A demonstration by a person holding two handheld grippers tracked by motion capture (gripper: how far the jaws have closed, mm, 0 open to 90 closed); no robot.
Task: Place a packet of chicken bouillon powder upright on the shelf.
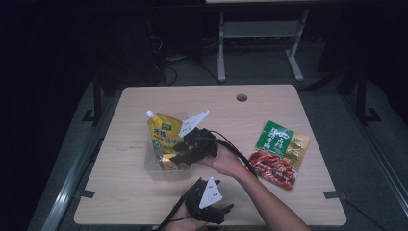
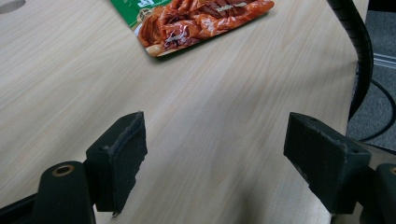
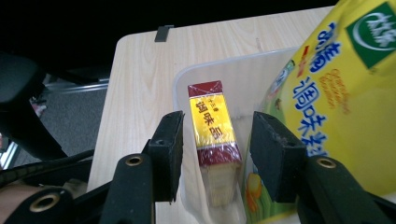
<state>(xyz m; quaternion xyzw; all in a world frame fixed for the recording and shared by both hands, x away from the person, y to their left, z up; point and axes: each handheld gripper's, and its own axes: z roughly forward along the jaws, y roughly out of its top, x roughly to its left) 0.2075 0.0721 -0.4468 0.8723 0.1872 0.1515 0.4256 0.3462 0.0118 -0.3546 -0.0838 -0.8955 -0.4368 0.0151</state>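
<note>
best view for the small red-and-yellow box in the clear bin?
Right gripper view: the red-and-yellow box stands close up in the clear bin, label readable, between the right gripper fingers, which don't touch it. The high view shows just a corner beside the yellow spout pouch.

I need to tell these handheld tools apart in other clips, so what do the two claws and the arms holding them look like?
Both are black. The right claw and the left claw each carry a pale three-cornered plate with small markings on top. Each has two blocky jaws faced with dark, worn foam pads, fixed by brass-coloured rivets. A thick black cable trails from the right one. The forearms are bare, no sleeves.
</note>
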